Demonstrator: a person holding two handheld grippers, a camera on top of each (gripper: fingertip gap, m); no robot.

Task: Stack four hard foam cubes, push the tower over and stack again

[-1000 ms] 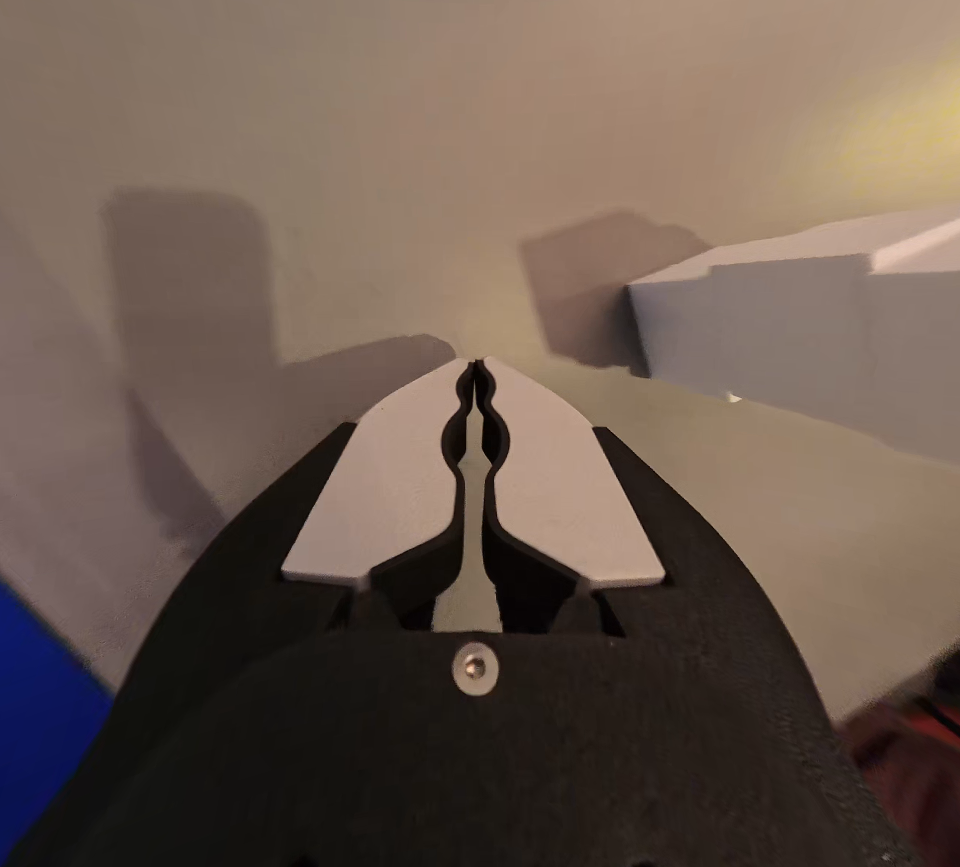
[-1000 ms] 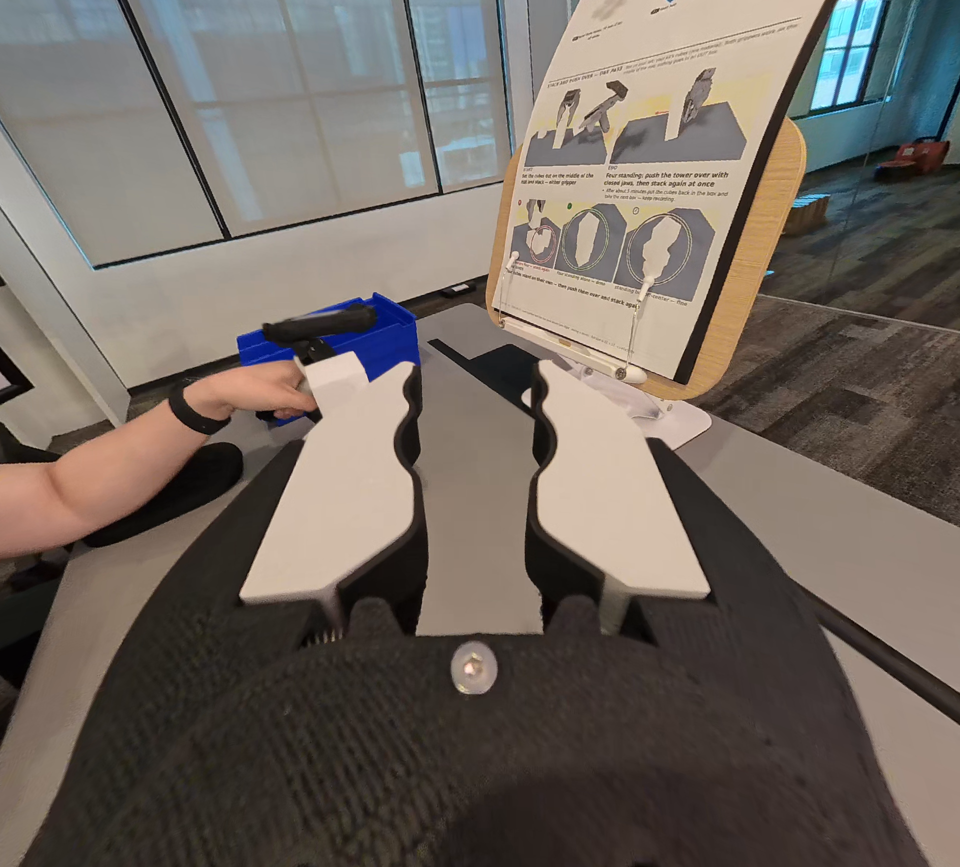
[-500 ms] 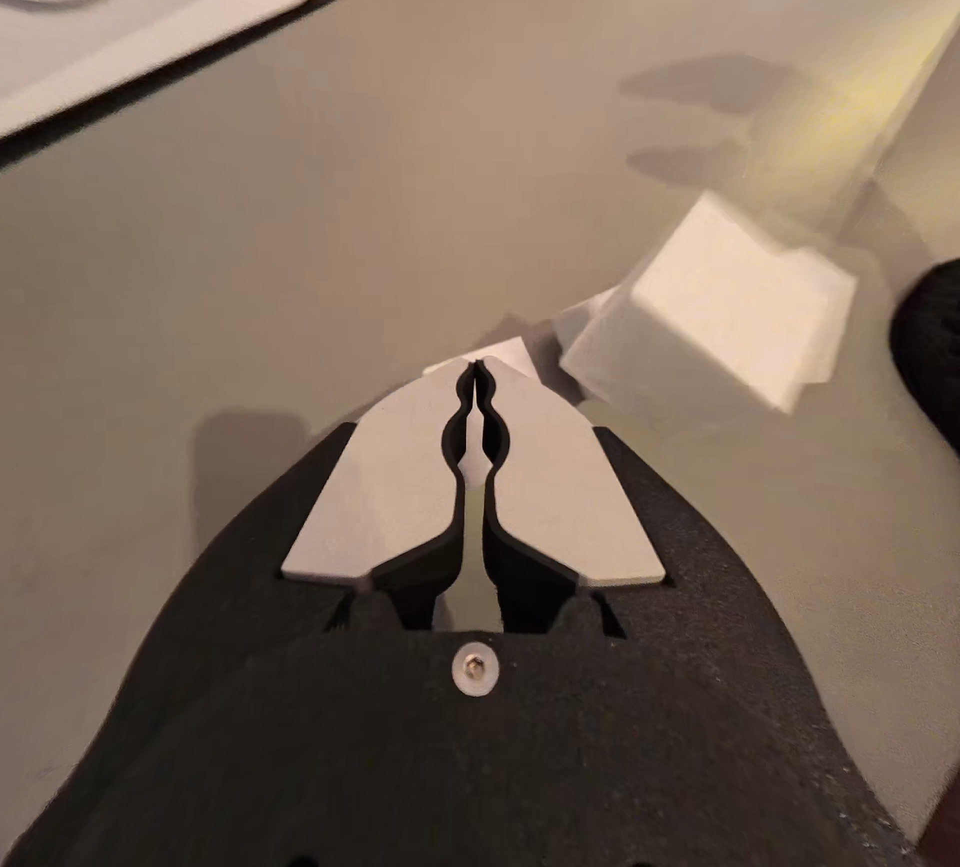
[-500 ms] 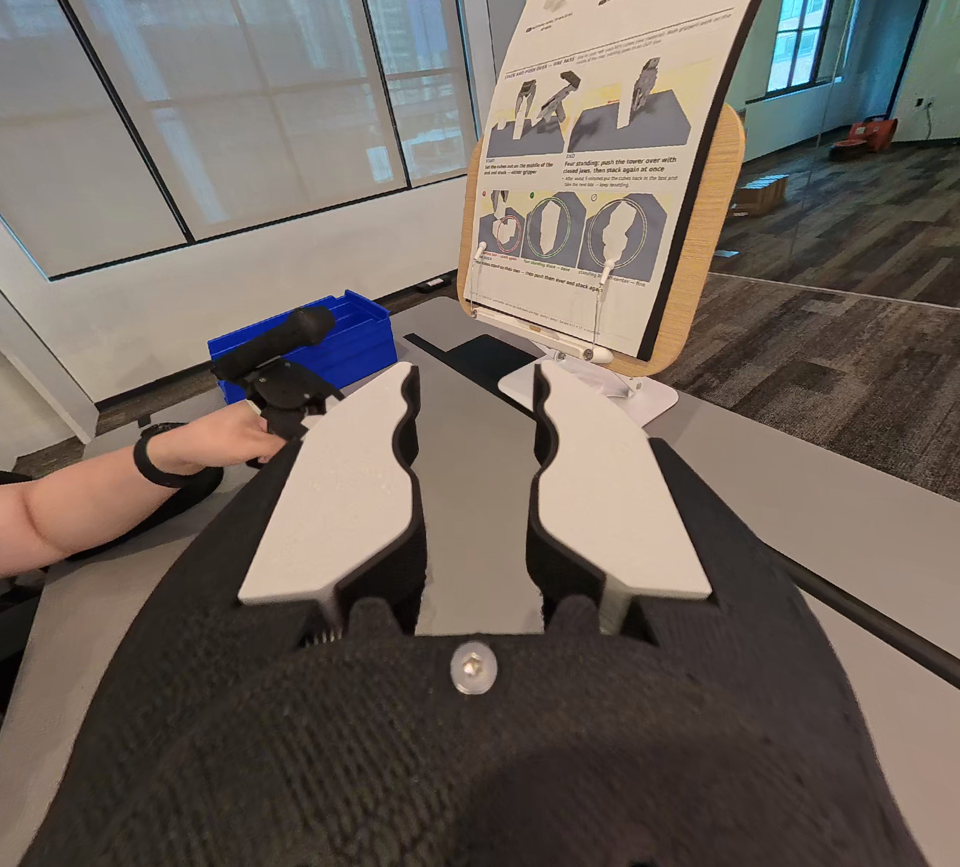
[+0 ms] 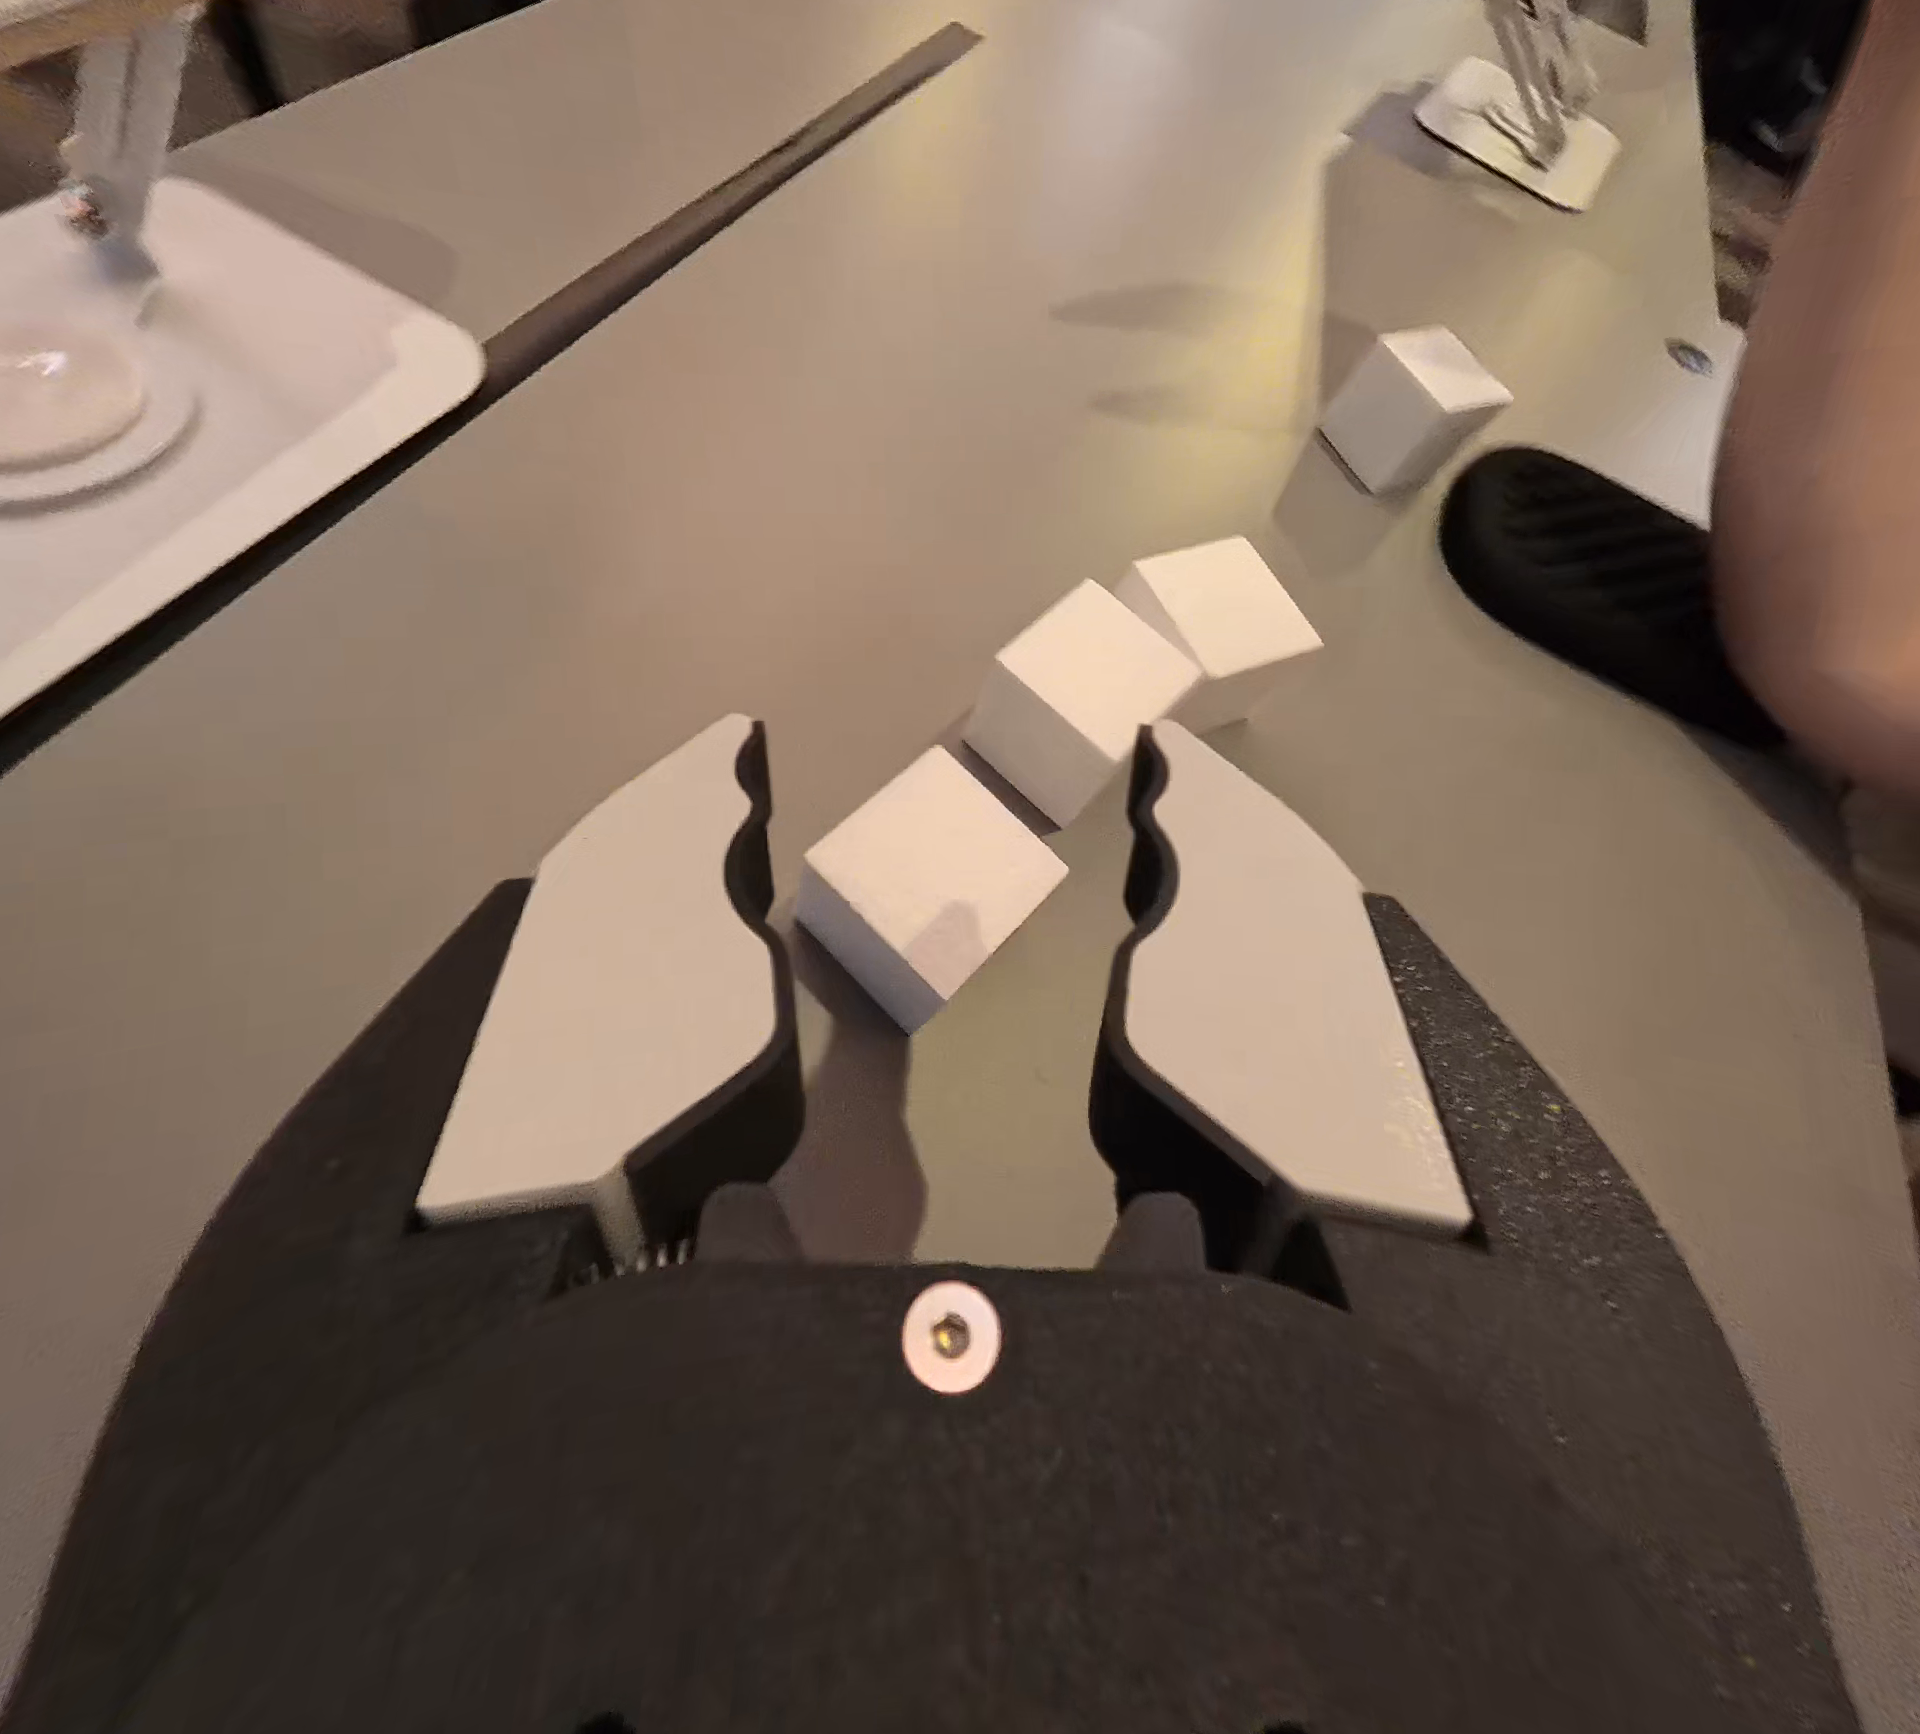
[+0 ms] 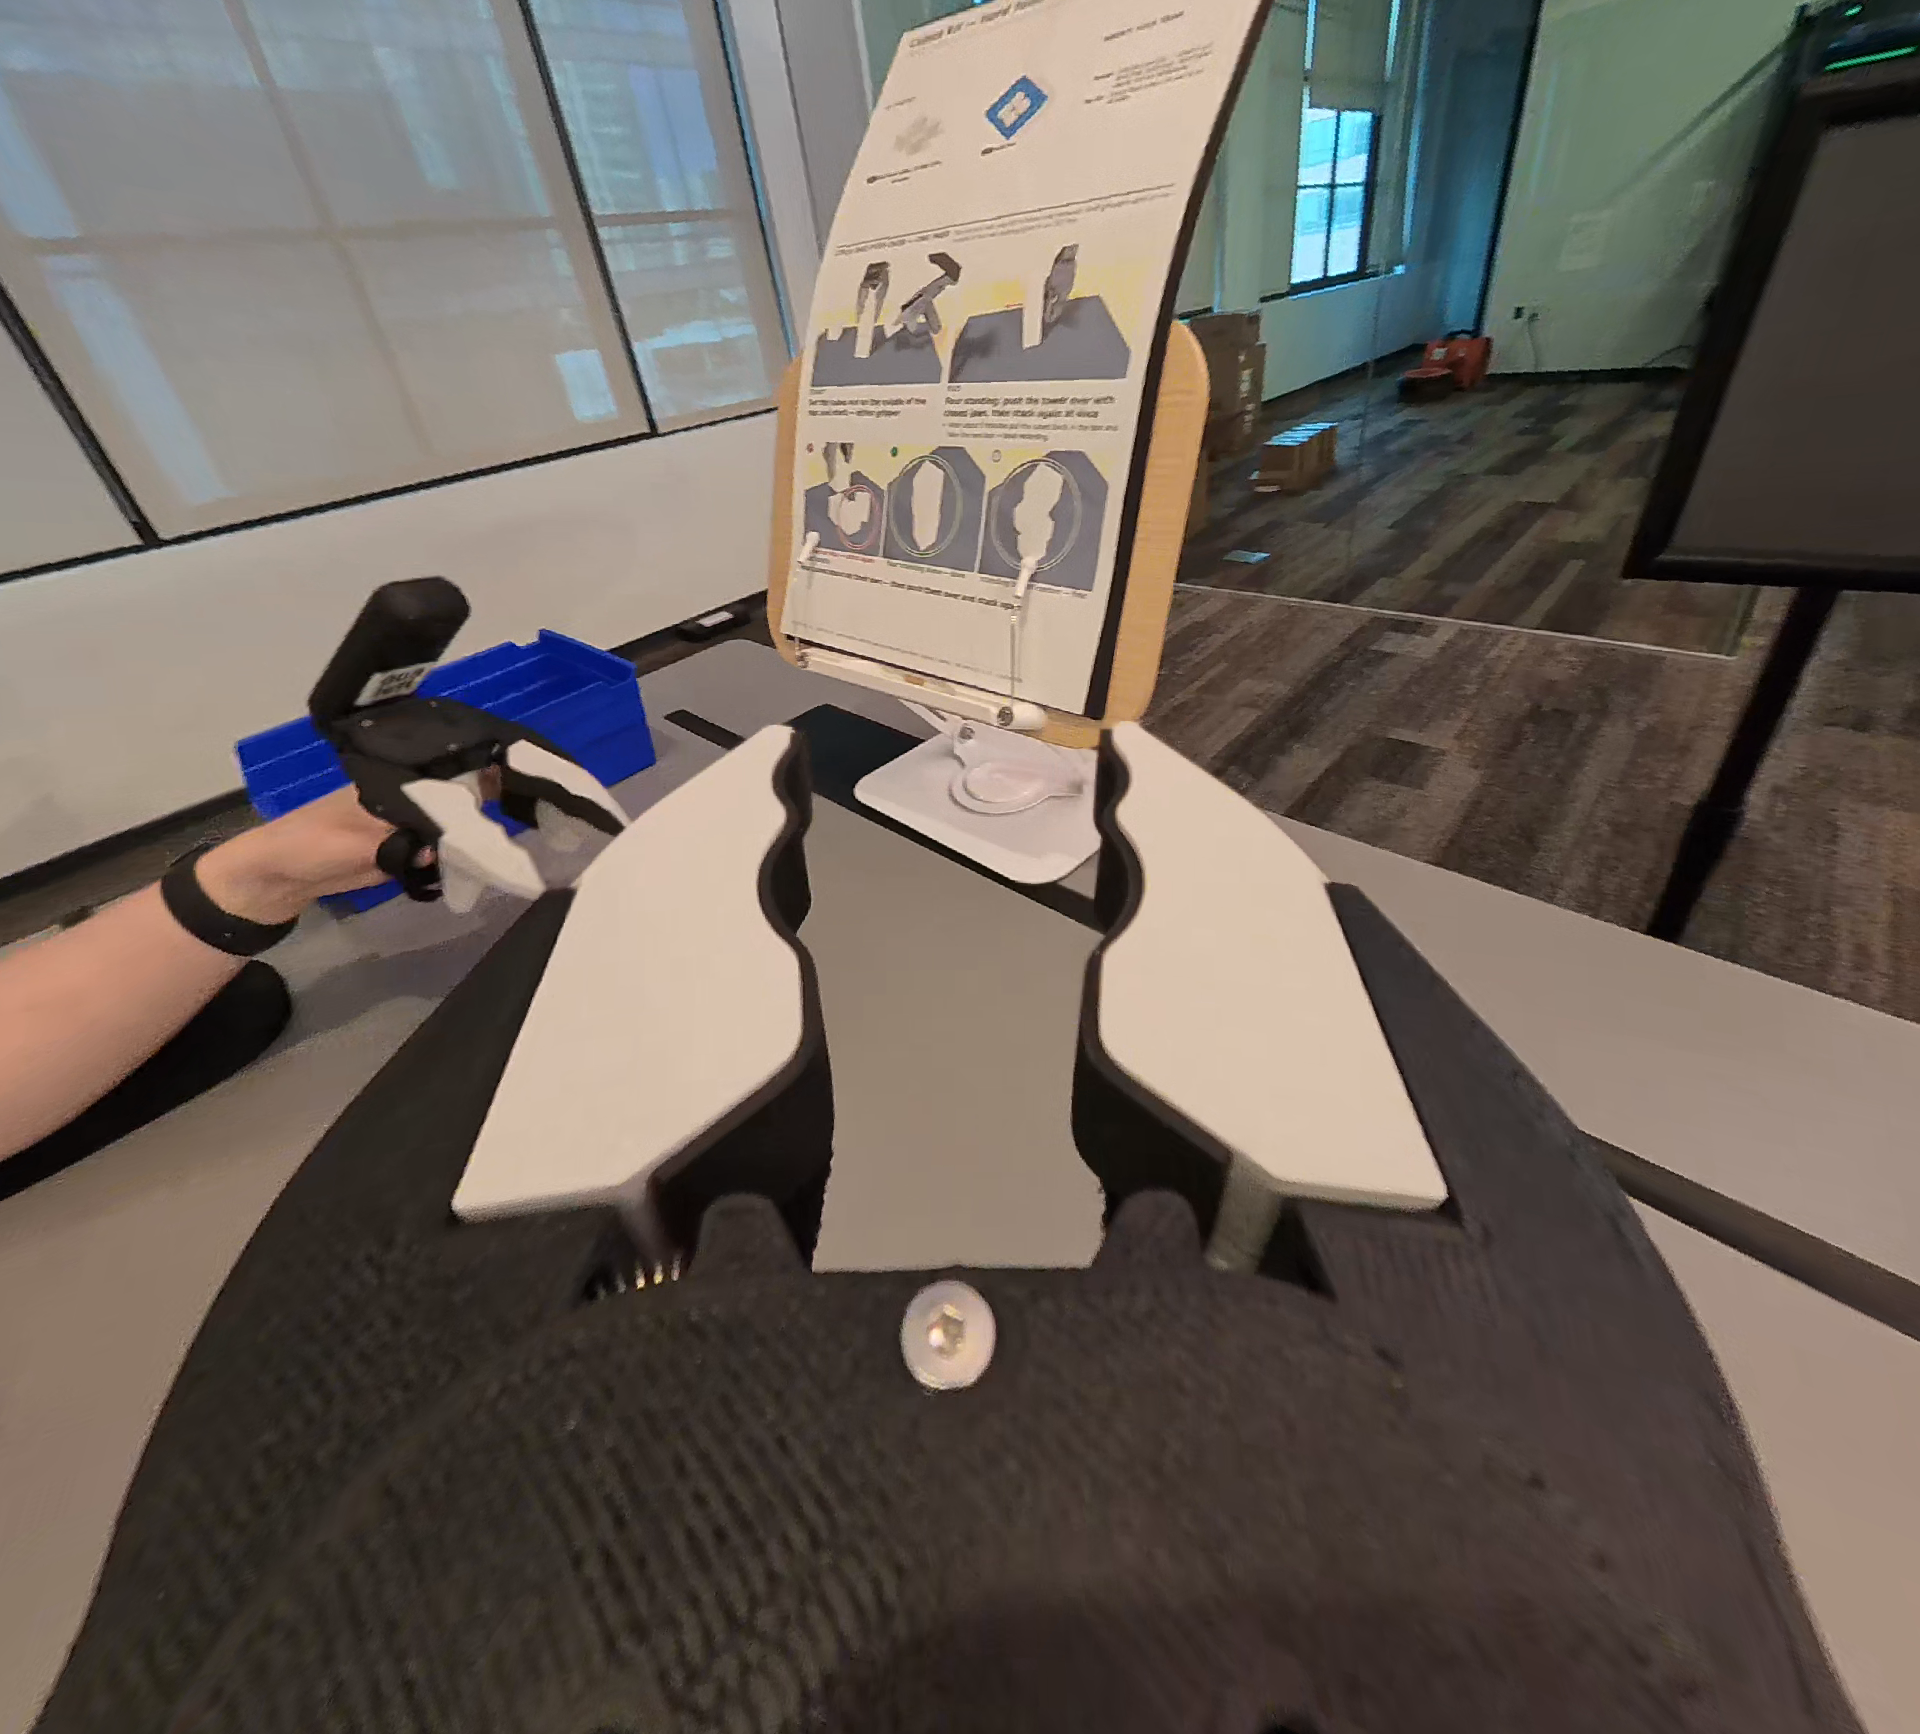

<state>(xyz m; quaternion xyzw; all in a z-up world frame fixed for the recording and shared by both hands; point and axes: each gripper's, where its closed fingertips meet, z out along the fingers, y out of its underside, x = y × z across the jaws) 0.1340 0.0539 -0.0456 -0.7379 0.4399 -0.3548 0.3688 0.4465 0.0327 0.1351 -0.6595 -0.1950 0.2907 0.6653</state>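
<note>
Four white foam cubes lie toppled in a loose line on the grey table (image 5: pixel 623 541), none stacked. The nearest cube (image 5: pixel 930 884) sits just ahead of and between the fingers of my left gripper (image 5: pixel 945 734), which is open and not touching it. Behind it are a second cube (image 5: pixel 1081 697) and a third cube (image 5: pixel 1221 630), close together. The fourth cube (image 5: pixel 1413 406) lies apart, farther right. My right gripper (image 6: pixel 948 737) is open and empty above the table, with no cube in its view. The left gripper also shows there (image 6: pixel 509 811), open, at the left.
A document stand (image 6: pixel 997 334) with a white base (image 5: pixel 208 365) stands at the table's far side, with a blue bin (image 6: pixel 540 697) to its left. A dark seam (image 5: pixel 727 167) crosses the table. A small stand (image 5: pixel 1517 126) is far right. A person's arm (image 5: pixel 1829 437) and a black textured shape (image 5: pixel 1590 562) are at the right. My right fingertips sit around 35 cm from my left ones. The left tips stand about 30 cm off the white base (image 5: pixel 208 365). The right camera catches it too, in the right wrist view (image 6: pixel 1030 815).
My left gripper has gone from shut to open and has drawn back. The cubes have toppled and now lie spread in a line. The right gripper has stayed open and shifted slightly.
</note>
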